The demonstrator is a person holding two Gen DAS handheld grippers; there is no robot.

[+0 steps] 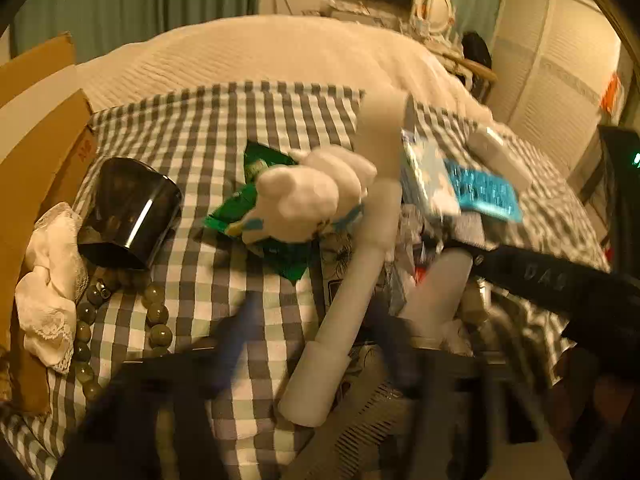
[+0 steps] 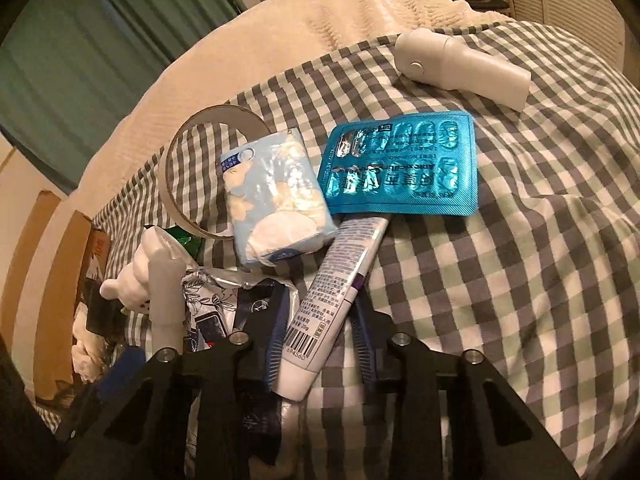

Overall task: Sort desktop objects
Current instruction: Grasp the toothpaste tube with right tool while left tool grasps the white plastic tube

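Straddling a white tube (image 2: 334, 300) at lower centre of the right wrist view, the right gripper (image 2: 320, 320) stands open beside a blue blister pack (image 2: 400, 168); whether the blurred left gripper (image 1: 320, 340) is open, I cannot tell.

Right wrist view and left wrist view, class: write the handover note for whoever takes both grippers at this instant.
Right gripper: open, fingers either side of the ointment tube, not visibly clamped.
Left gripper: blurred; state unclear.
On the checked cloth: blue pill blister overlapping the tube's far end, tissue pack, tape ring, white bottle. Left view: black cup on its side, bead string, white plush toy on a green packet.
Done: nothing visibly sorted.
Left: everything.
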